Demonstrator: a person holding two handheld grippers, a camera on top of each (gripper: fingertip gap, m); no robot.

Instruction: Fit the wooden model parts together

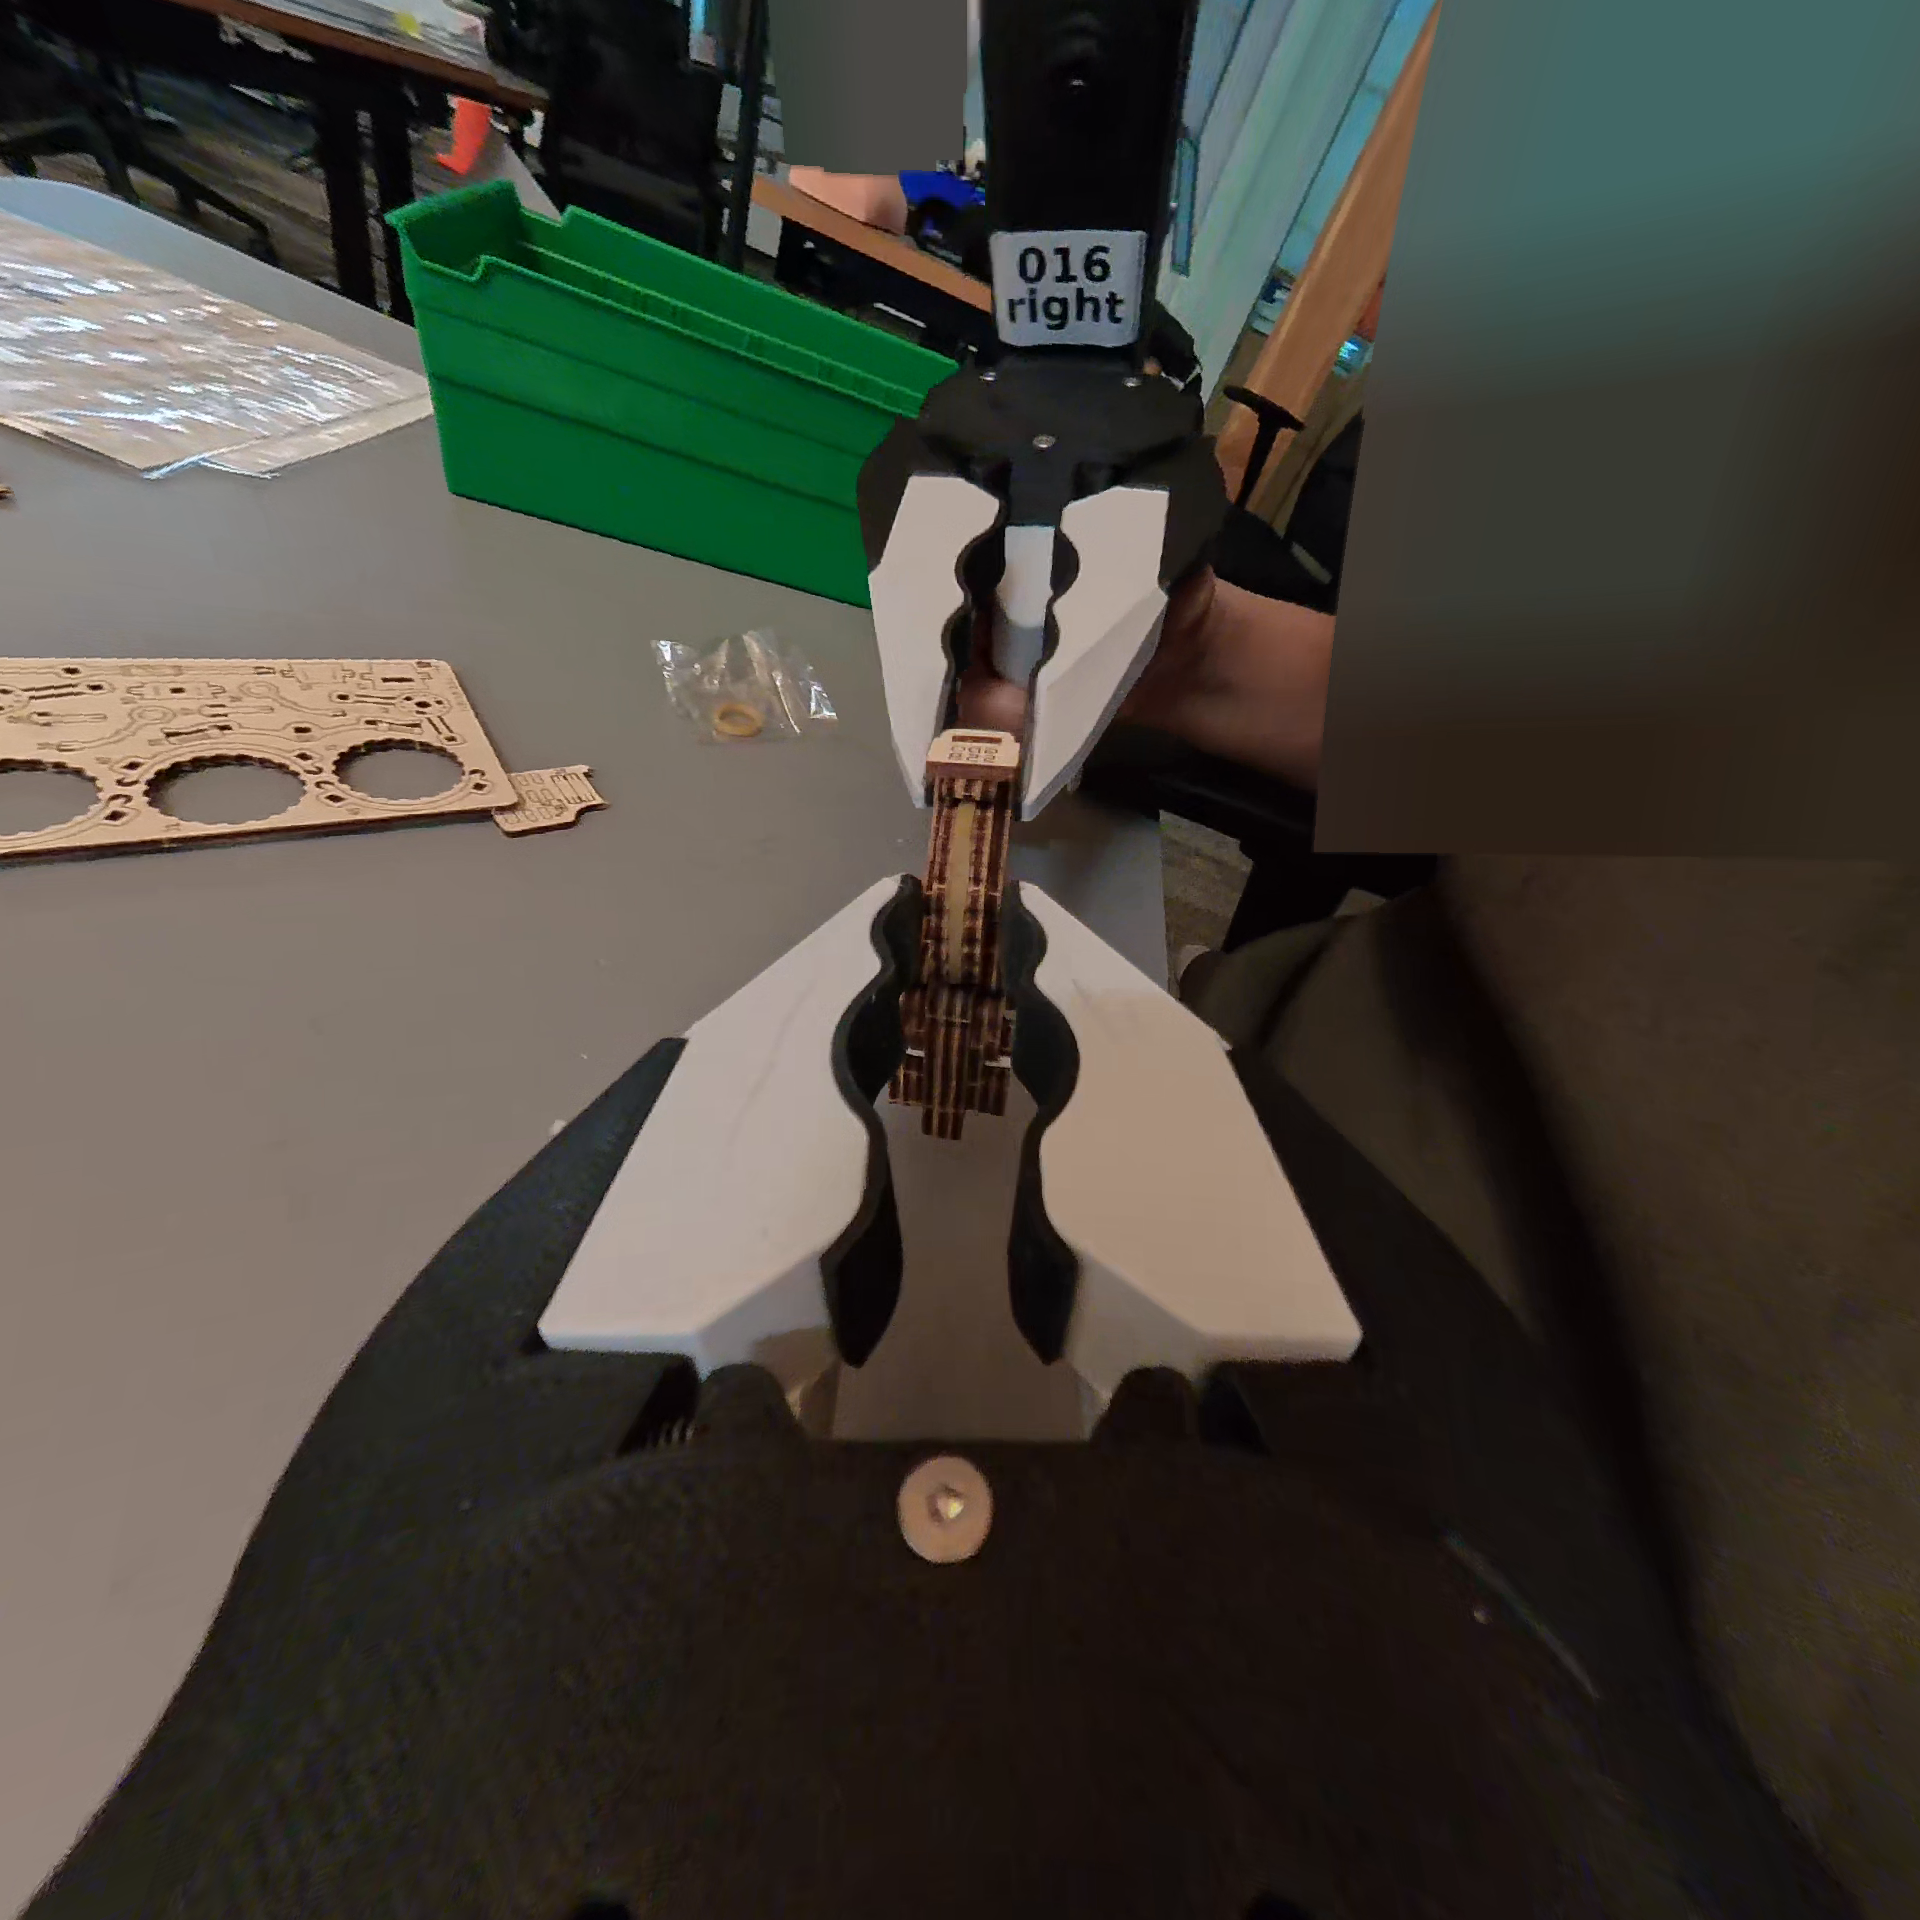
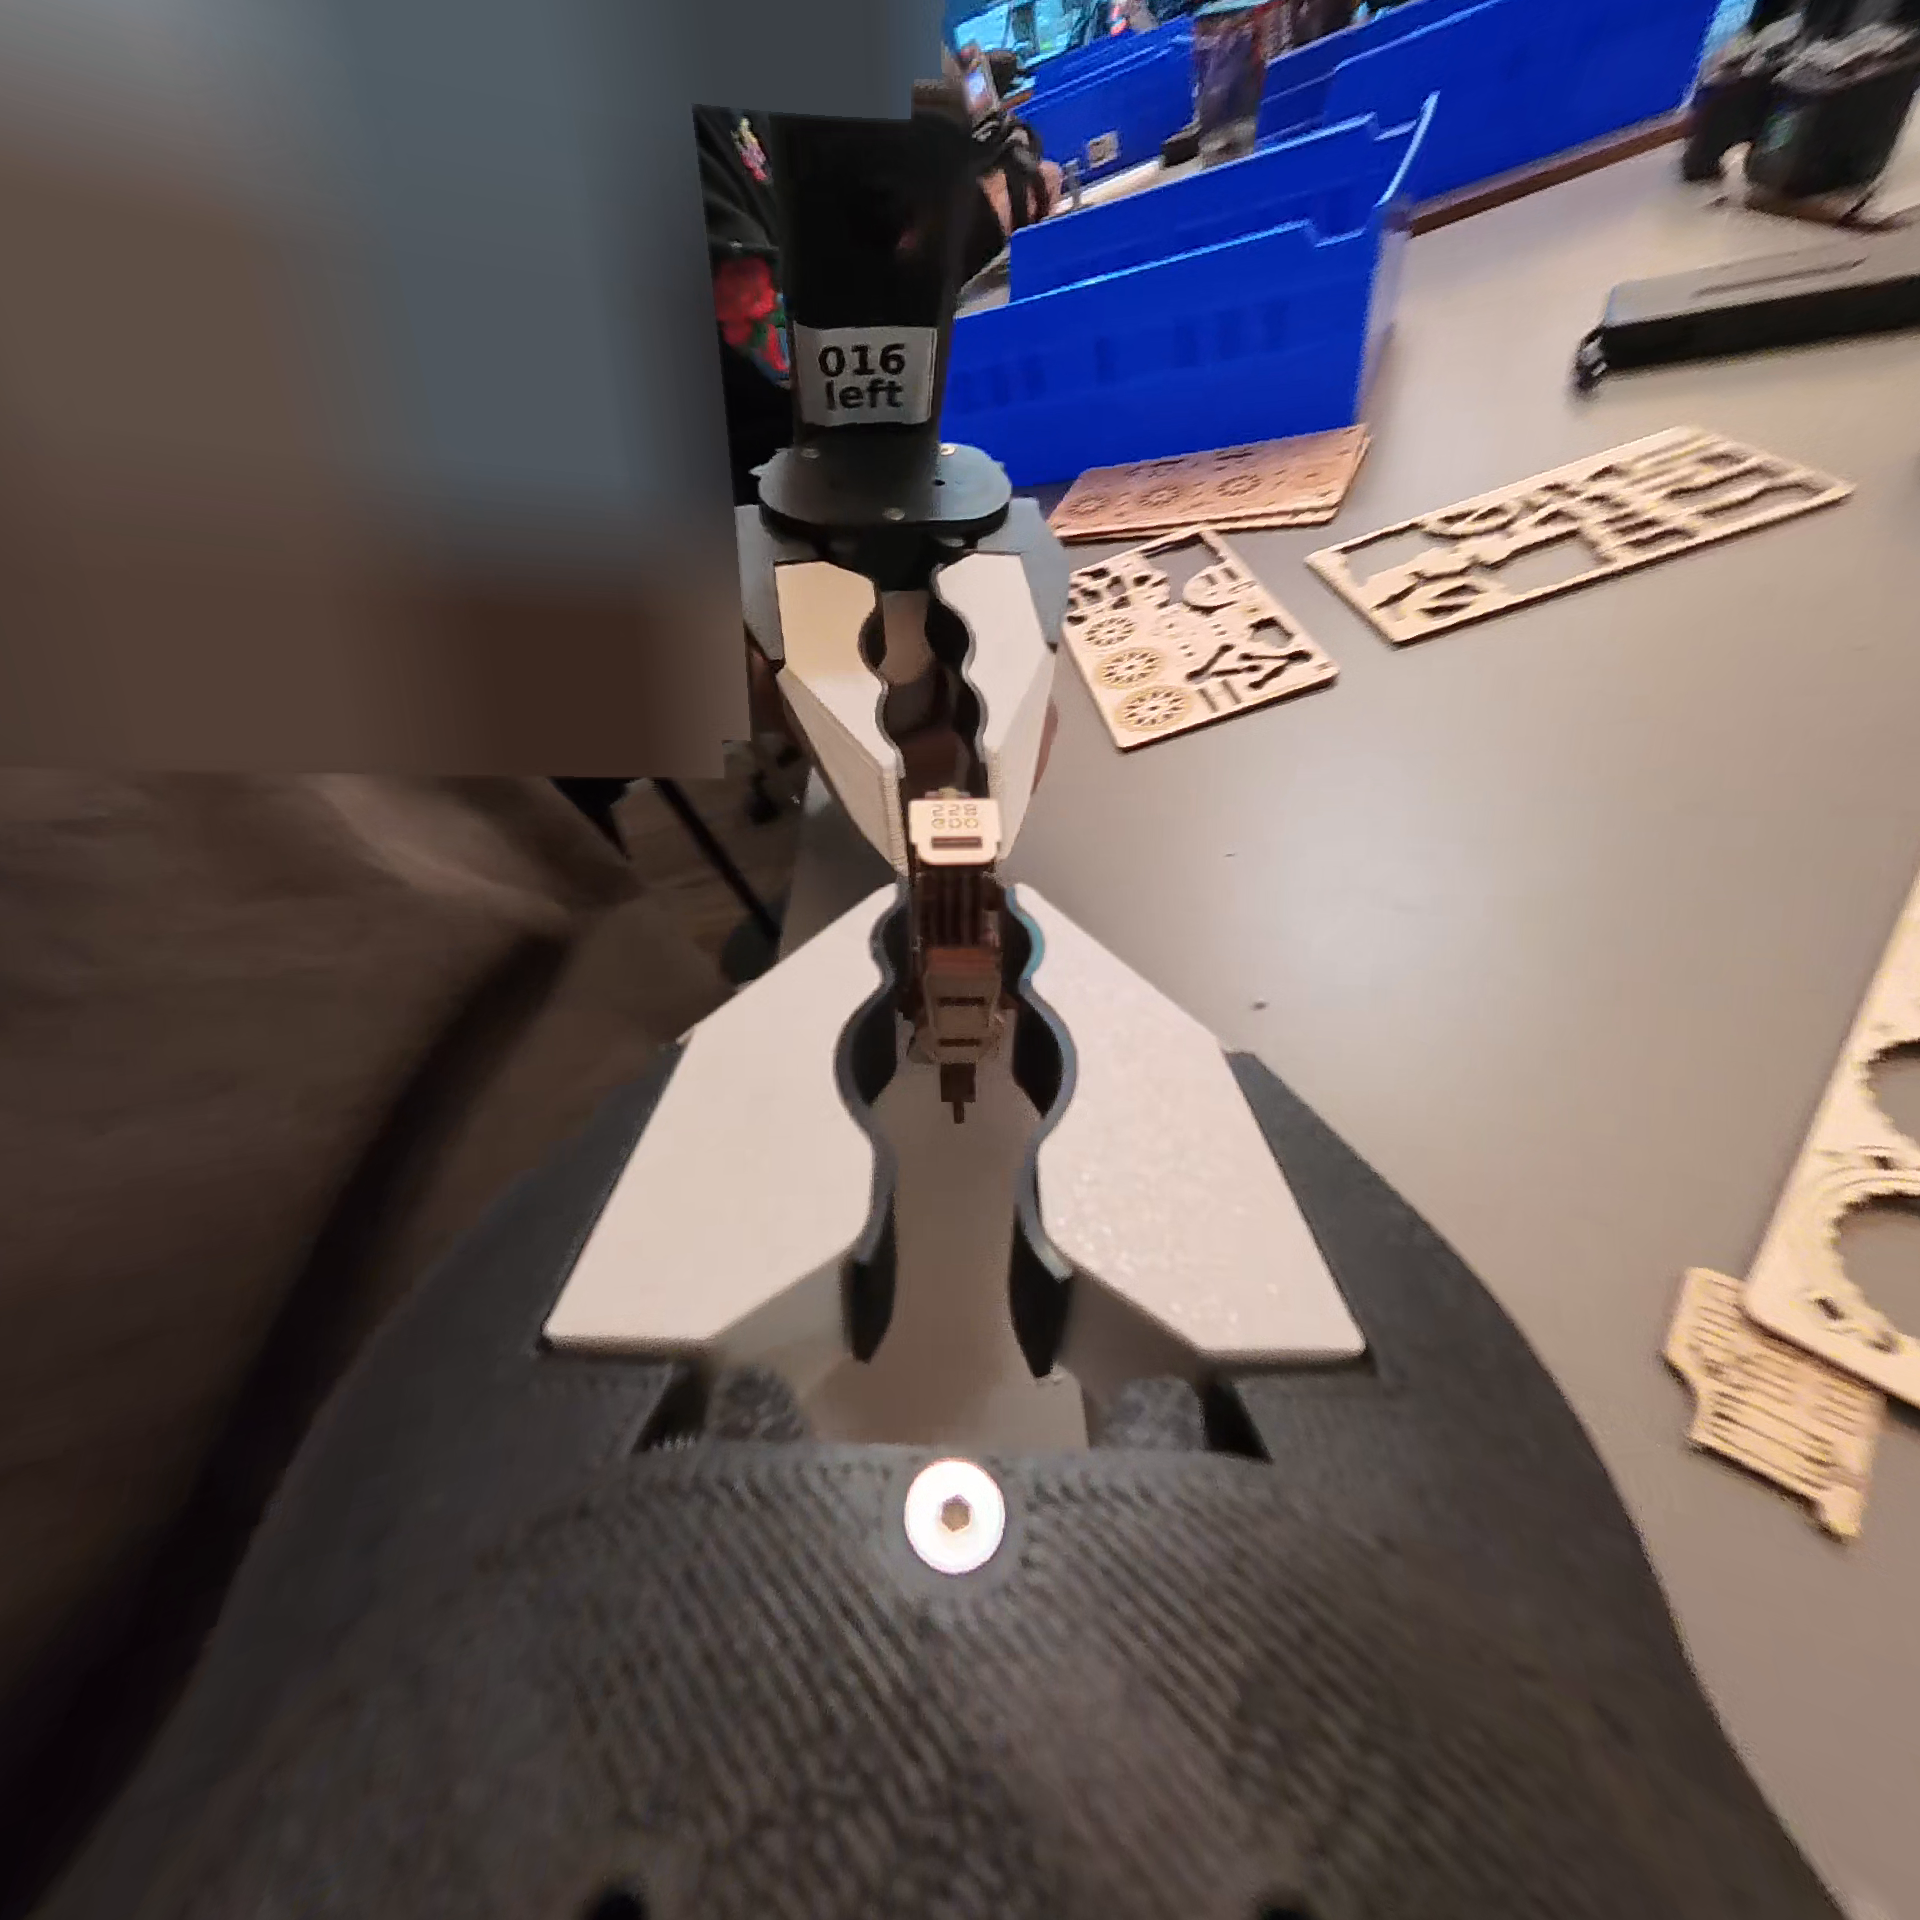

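Workshop or lab, grey worktable (image 1: 312, 1039), green parts bin (image 1: 644, 416), blue bins (image 2: 1174, 353), laser-cut wooden sheets (image 2: 1579, 530)

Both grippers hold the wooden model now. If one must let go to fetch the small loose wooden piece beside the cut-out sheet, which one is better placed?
Probably the left gripper: the small piece lies on its side.

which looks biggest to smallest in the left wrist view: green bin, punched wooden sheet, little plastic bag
1. green bin
2. punched wooden sheet, cut off at the frame edge and nearer the camera, so this order is unsure
3. plastic bag, clearly smallest
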